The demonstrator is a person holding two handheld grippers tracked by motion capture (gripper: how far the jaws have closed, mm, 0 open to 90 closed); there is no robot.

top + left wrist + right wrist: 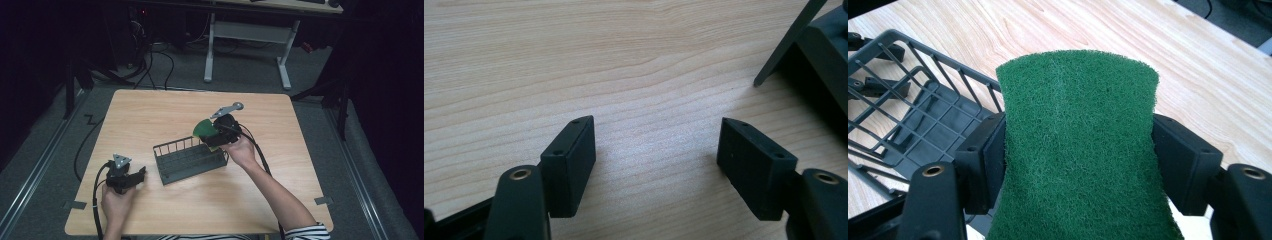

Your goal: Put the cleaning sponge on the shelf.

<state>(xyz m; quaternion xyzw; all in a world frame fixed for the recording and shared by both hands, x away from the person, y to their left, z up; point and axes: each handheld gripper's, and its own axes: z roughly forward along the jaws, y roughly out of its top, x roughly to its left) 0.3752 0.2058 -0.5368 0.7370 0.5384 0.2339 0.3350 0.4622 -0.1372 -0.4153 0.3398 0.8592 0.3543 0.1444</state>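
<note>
Green scouring pad [1078,145] clamped across its width in right claw [1079,162]; black pads pressing both side edges, sides pinched in slightly where gripped, upper end fanning wider above the jaws. In high view, pad [204,130] at centre of frame, carried just above the right end of the dark wire basket [190,159], right claw [214,135] angled toward it. In right gripper view, basket [923,115] at left of frame, its slatted floor below and left of the pad. Left claw [141,174] at lower left of high view, low over the worktop [150,115], just left of the basket; jaws standing wide apart [656,160], nothing between them, bare wood grain beneath. Handling judgement: pad light, thin, soft and springy; coarse fibre surface likely giving good friction against the pads, slip unlikely. Floppy rather than stiff: free end probably bending or curling if pushed against a basket wire, so likely to snag on the rim rather than slide past. Not fragile; firm squeeze harmless. Best hold: across the short width near mid-length, as now, leaving enough free length to lead into the basket. On release, pad expected to spring back flat and drop without bouncing.
</note>
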